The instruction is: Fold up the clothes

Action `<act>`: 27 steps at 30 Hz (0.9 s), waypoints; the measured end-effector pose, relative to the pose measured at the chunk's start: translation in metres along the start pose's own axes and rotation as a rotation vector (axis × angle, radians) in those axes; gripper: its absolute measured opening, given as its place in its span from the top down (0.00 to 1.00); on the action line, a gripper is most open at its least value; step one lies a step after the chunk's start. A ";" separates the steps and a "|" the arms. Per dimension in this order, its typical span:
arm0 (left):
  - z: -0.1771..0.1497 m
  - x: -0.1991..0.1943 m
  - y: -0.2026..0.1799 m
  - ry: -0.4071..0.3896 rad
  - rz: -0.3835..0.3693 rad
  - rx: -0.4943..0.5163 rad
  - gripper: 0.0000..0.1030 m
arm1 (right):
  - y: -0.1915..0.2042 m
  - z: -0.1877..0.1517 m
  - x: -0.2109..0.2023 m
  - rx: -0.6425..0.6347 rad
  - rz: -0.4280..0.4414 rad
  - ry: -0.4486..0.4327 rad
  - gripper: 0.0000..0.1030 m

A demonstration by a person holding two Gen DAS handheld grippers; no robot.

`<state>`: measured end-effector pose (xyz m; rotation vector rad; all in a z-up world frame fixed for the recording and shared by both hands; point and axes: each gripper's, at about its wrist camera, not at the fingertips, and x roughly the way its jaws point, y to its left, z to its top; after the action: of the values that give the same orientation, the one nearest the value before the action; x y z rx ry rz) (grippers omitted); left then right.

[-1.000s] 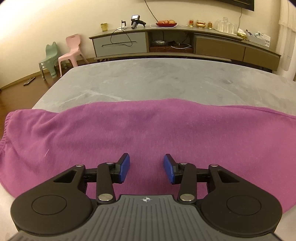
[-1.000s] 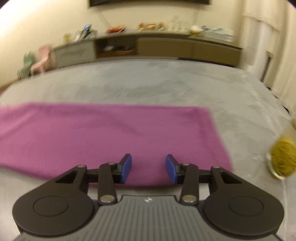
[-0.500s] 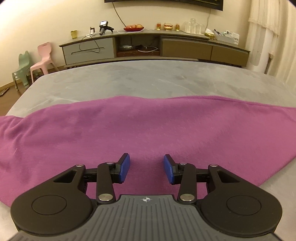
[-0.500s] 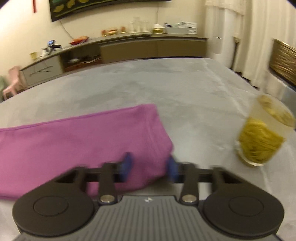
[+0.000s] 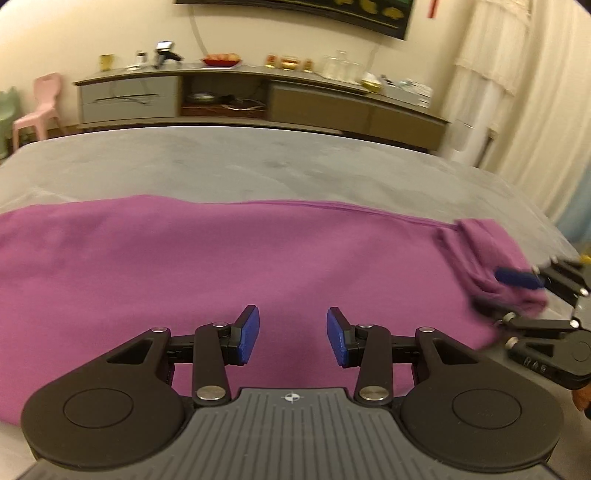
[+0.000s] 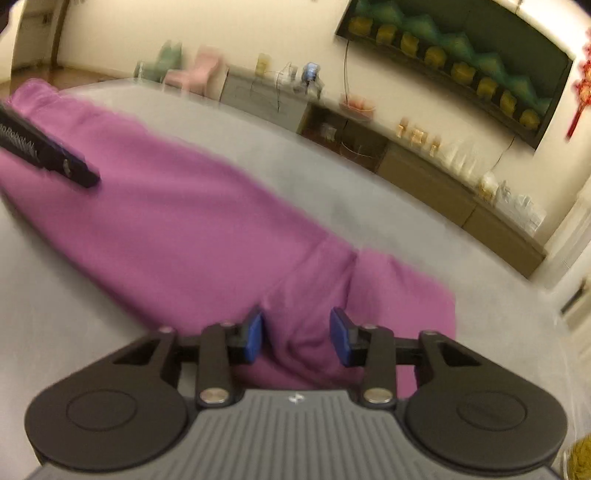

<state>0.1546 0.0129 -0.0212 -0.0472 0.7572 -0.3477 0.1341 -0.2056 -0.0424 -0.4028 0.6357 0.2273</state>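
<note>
Left wrist: left hand-held gripper (image 5: pixel 292 335) unclenched above purple garment (image 5: pixel 221 266) | right wrist: right hand-held gripper (image 6: pixel 296 335) opening astride bunched cloth

A plain magenta-purple garment (image 5: pixel 236 258) is lying across a pale grey, faintly mottled bench (image 5: pixel 258 166). The left gripper (image 5: pixel 293 336) is showing black arms, blue pads and a ribbed grey body; the right gripper (image 6: pixel 296 335) is showing the same colours. A pink chair (image 5: pixel 38 107) is standing by a cream wall (image 5: pixel 55 33).
</note>
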 end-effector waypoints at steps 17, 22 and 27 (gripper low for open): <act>0.045 0.122 -0.115 0.112 -0.175 -0.053 0.57 | -0.070 -0.023 -0.002 0.320 0.149 0.106 0.74; 0.045 0.128 -0.141 0.101 -0.148 0.026 0.57 | -0.065 -0.023 -0.008 0.284 0.175 0.097 0.74; 0.046 0.123 -0.144 0.091 -0.136 0.021 0.72 | -0.068 -0.022 -0.017 0.283 0.180 0.048 0.97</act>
<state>0.2263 -0.1663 -0.0455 -0.0633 0.8428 -0.4903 0.1316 -0.2780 -0.0283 -0.0785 0.7404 0.2954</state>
